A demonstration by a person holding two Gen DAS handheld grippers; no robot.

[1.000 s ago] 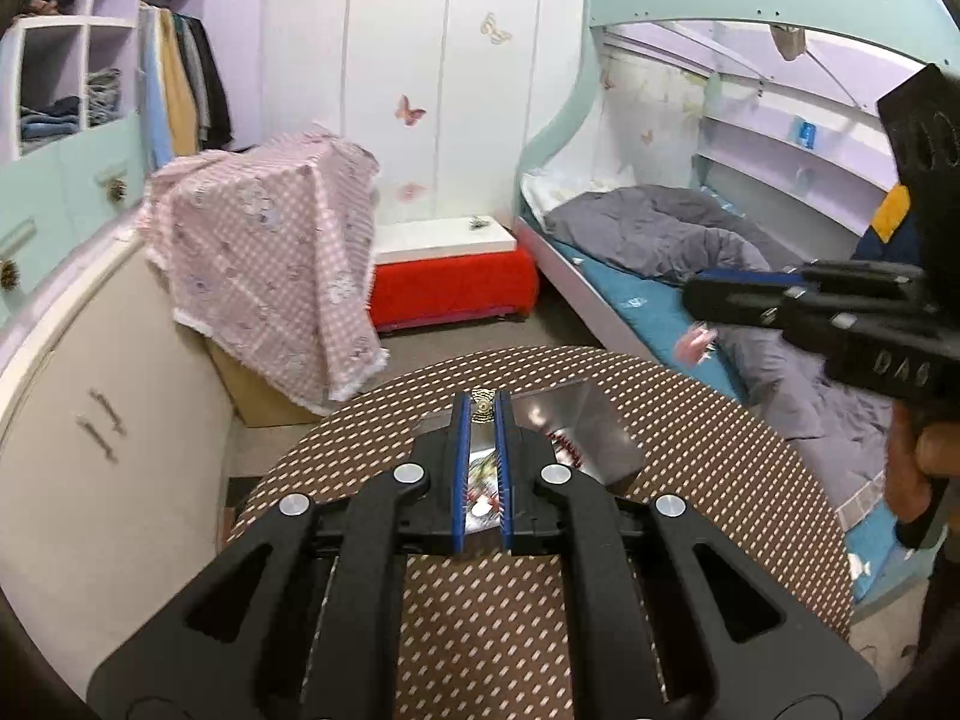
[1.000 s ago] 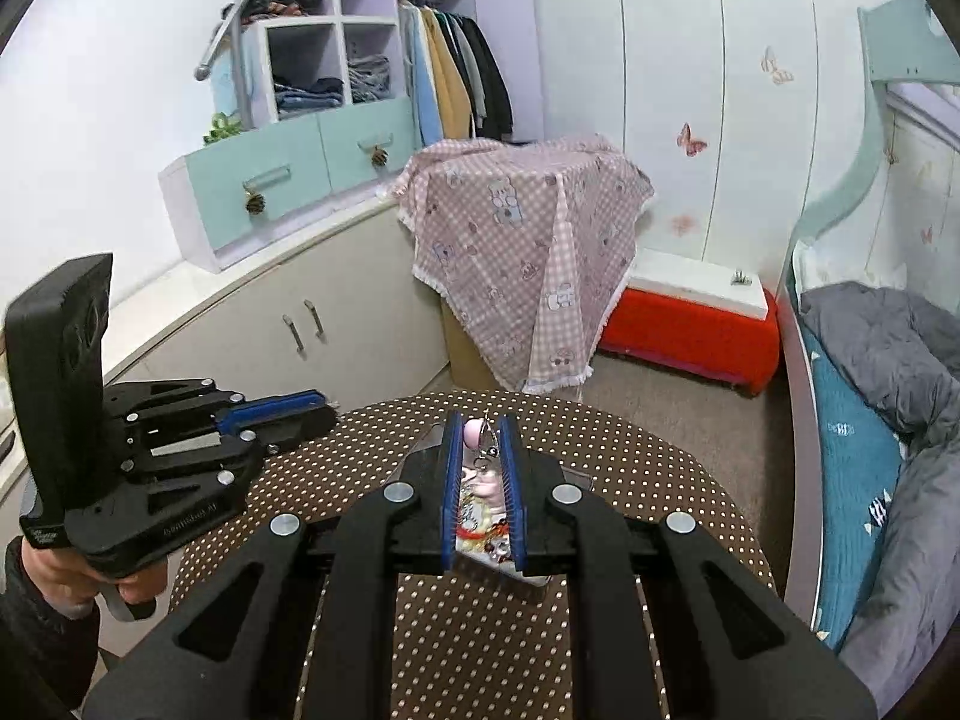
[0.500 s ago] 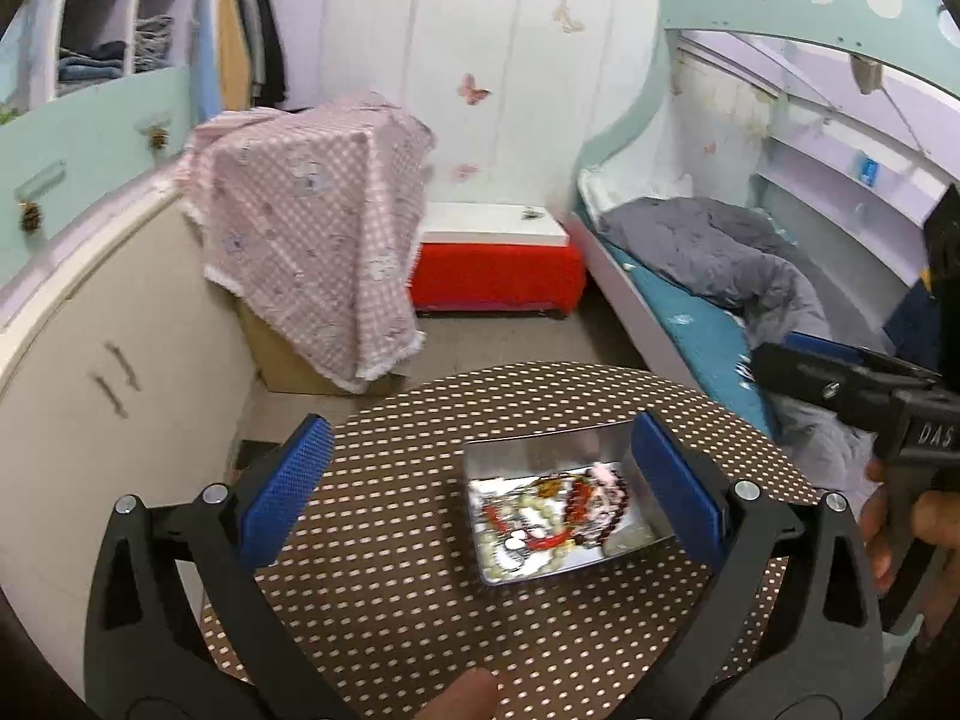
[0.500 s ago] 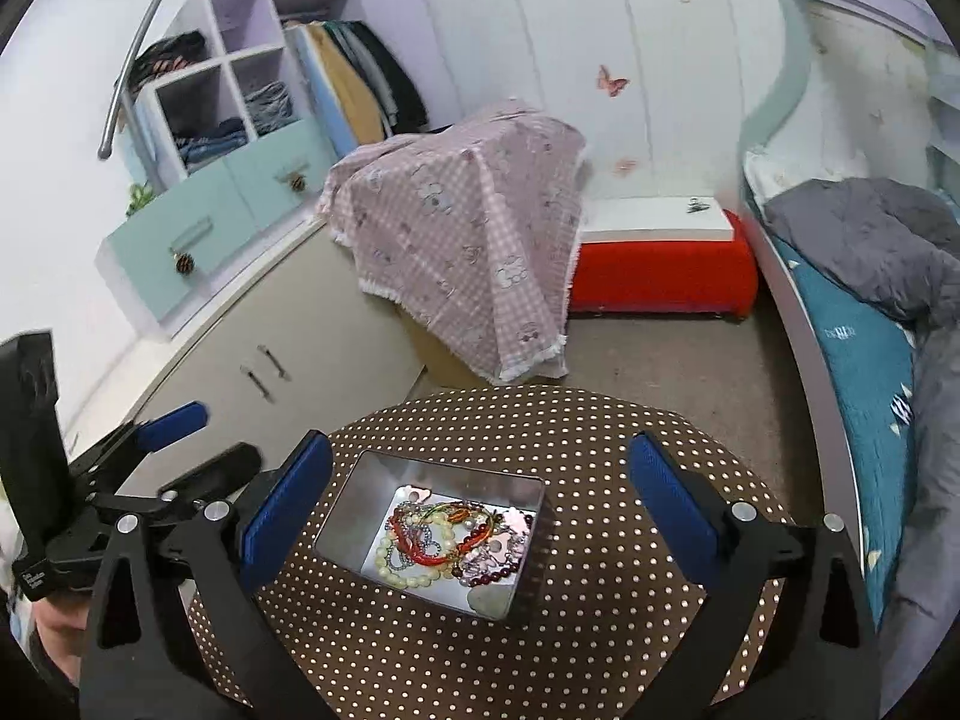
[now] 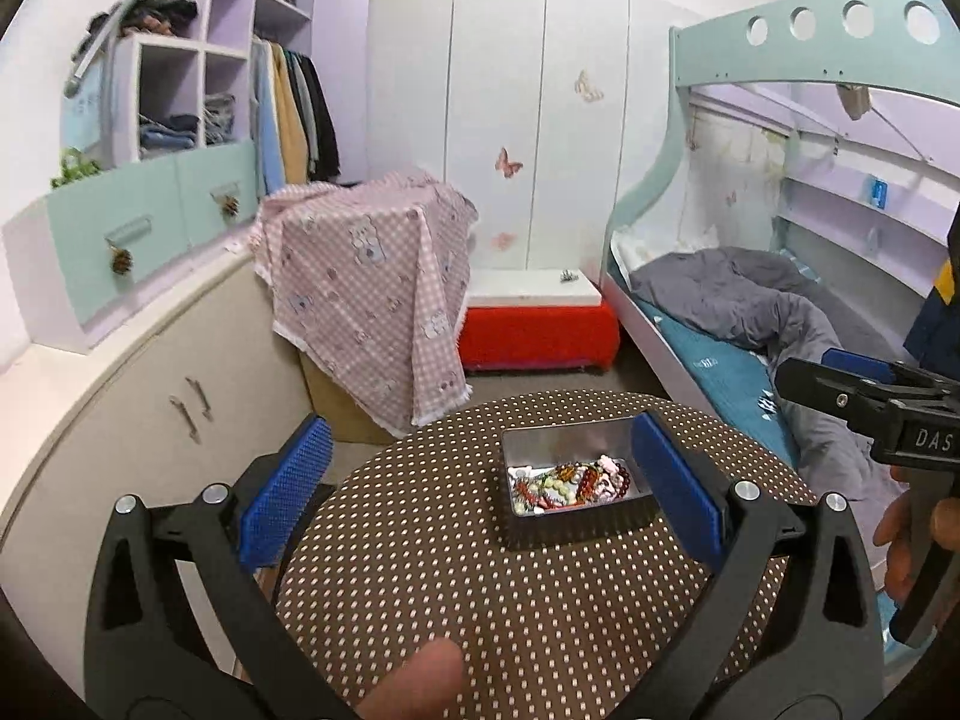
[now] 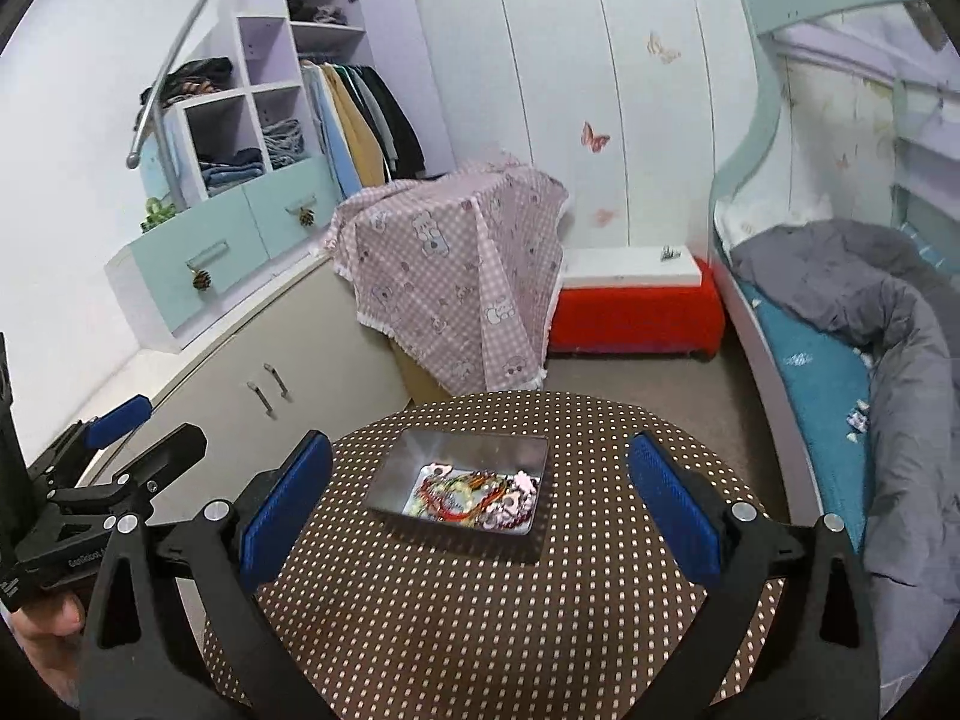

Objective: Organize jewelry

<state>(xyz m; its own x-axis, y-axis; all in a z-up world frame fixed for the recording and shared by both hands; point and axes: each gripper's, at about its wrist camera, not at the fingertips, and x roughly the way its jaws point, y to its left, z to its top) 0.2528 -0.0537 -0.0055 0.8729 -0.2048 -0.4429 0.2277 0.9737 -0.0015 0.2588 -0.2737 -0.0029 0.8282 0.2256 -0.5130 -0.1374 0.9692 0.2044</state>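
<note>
A shallow metal tin (image 5: 561,441) (image 6: 390,474) sits on a round table with a brown dotted cloth (image 5: 510,600) (image 6: 480,618). Inside lies a tangled heap of bead bracelets and pink charms (image 5: 570,483) (image 6: 474,495). My left gripper (image 5: 480,495) is wide open and empty, held above the table in front of the tin. My right gripper (image 6: 477,504) is wide open and empty, also held back above the table. The right gripper shows at the right edge of the left wrist view (image 5: 840,378), and the left gripper at the left edge of the right wrist view (image 6: 144,438).
A box draped in pink checked cloth (image 5: 372,282) stands behind the table. A red bench (image 5: 540,330) sits by the wall. A bunk bed with a grey quilt (image 5: 750,312) is on the right. White cabinets (image 5: 150,420) run along the left.
Both grippers were shut over the tin a second ago. They have opened wide and pulled up and back. The jewelry lies in the tin.
</note>
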